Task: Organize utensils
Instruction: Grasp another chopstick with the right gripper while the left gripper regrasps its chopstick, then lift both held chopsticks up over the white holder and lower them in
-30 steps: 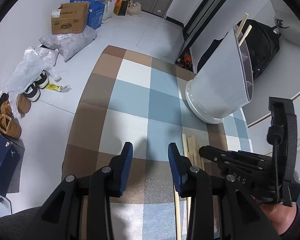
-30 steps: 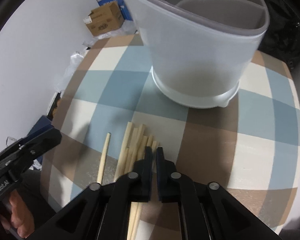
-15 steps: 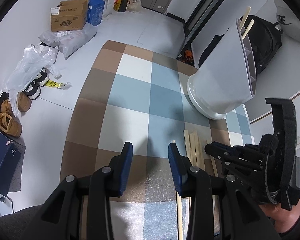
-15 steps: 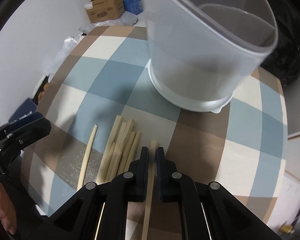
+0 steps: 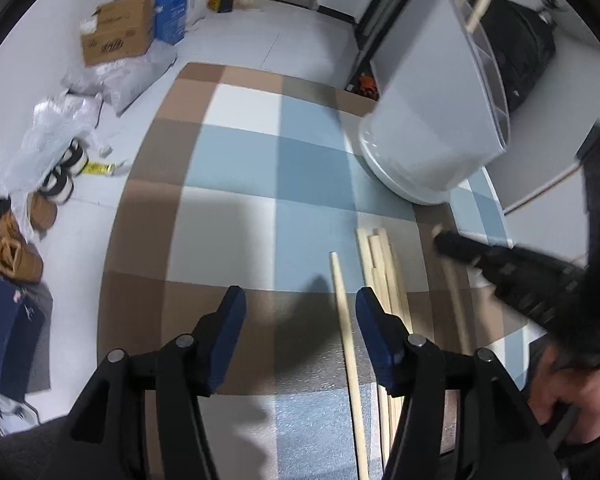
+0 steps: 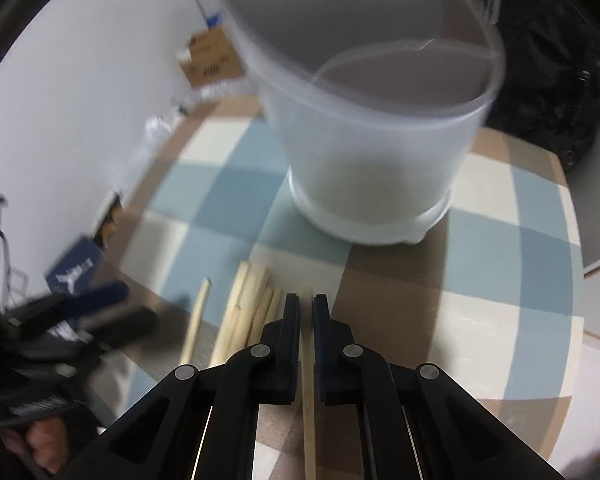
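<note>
My right hand-held gripper [image 6: 307, 312] pinches one chopstick [image 6: 308, 392], light, stiff and slick, near its tip. My left hand-held gripper [image 5: 300, 320], jaws just widened, straddles a loose chopstick [image 5: 346, 332] on the checked surface [image 5: 236, 200] beside the bundle [image 5: 384, 272], best gripped mid-shaft.

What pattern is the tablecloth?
The tablecloth is checked in blue, brown and white; clearest in left wrist view.

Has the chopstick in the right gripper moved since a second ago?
Yes. The chopstick, shut in the right gripper, now sits right of the bundle it lay in, closer to the white holder.
</note>
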Tool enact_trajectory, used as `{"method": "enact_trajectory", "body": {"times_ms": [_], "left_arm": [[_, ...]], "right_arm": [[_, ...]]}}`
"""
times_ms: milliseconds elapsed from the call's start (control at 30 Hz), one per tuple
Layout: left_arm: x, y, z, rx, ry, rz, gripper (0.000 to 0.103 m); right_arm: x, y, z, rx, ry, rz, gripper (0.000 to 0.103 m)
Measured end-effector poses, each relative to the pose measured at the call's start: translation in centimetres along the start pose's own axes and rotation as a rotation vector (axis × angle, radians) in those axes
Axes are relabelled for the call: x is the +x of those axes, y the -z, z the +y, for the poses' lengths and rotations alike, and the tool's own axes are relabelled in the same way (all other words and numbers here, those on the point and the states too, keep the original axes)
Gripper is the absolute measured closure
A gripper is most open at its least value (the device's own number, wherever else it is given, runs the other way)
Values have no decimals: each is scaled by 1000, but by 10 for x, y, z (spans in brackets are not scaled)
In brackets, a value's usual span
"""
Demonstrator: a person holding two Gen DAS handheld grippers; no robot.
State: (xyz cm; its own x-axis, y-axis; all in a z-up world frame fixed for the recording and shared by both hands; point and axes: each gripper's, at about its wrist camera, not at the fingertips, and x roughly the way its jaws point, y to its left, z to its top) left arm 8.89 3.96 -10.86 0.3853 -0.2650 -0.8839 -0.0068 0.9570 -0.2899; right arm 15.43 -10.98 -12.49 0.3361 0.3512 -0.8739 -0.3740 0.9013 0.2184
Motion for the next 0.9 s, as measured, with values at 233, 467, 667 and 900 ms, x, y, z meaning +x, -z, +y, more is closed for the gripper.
{"method": "enact_trajectory", "body": {"times_ms": [233,467,667,900], "left_arm": [[13,3,-15,54,-85,54,51],[23,-1,-33,94,-238,133,52],[29,-4,-48,126,-234,159,93],[26,-13,-35,43,-183,109,101]], "right_arm": [[-58,-1,-41,154,-133,-165,97],[-115,14,-75,251,-223,-328,97],[-126,12,-83,291,-244,-394,97],[-140,24,-102,329,-255,-426,97]]}}
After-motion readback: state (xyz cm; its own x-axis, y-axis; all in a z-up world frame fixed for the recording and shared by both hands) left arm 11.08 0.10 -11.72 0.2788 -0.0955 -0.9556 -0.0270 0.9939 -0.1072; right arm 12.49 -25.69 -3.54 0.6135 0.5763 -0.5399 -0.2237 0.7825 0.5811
